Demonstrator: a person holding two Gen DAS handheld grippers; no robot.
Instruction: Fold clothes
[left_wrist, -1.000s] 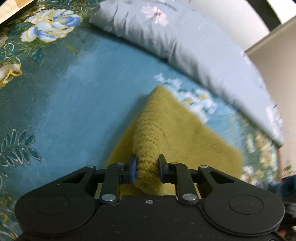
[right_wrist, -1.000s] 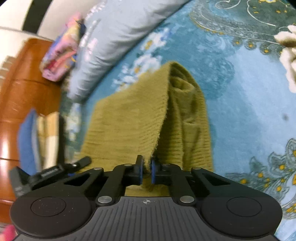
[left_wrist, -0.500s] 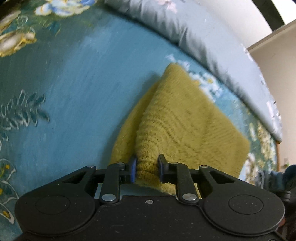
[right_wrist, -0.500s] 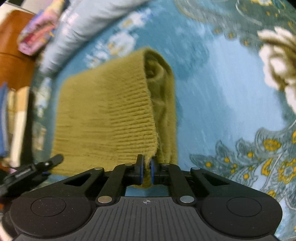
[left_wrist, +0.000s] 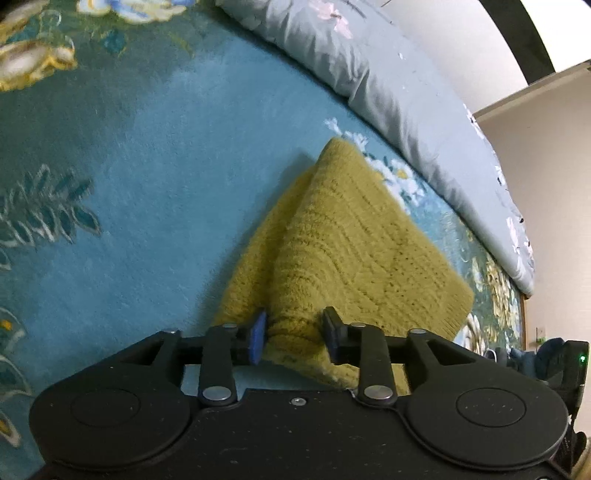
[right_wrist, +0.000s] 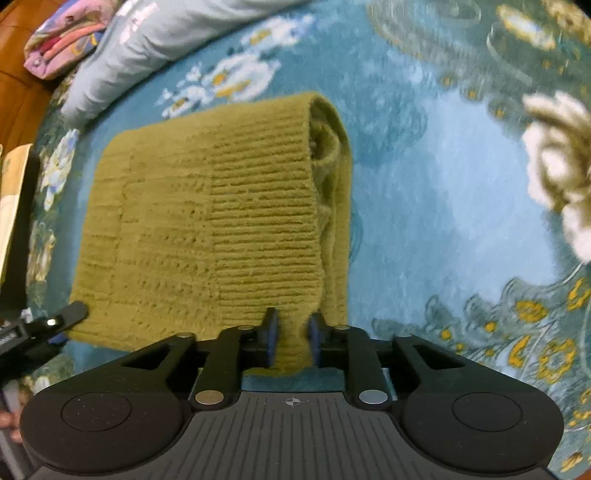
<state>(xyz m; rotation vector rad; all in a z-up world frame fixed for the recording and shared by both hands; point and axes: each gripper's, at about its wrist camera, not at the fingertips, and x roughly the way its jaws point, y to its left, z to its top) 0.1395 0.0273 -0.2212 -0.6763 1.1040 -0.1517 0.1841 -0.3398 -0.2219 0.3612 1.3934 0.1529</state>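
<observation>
A mustard-yellow knitted sweater (left_wrist: 354, 240) lies folded on a blue floral carpet (left_wrist: 147, 155). My left gripper (left_wrist: 293, 334) is shut on the sweater's near corner, with thick knit bunched between the blue pads. In the right wrist view the sweater (right_wrist: 221, 221) lies as a flat folded rectangle with its layered edge on the right. My right gripper (right_wrist: 291, 334) is shut on its near right corner; a strip of knit passes between the pads. The left gripper's finger (right_wrist: 62, 317) shows at the sweater's near left corner.
A grey floral quilt (left_wrist: 388, 85) lies along the far side of the carpet, also in the right wrist view (right_wrist: 155, 44). Folded pink clothes (right_wrist: 62, 33) sit on brown wood at the top left. A white flower pattern (right_wrist: 557, 166) marks the carpet at the right.
Both grippers have lowered the top layer of the sweater toward me onto the lower layers. The raised tent of fabric has flattened into a folded rectangle. Both grips still hold.
</observation>
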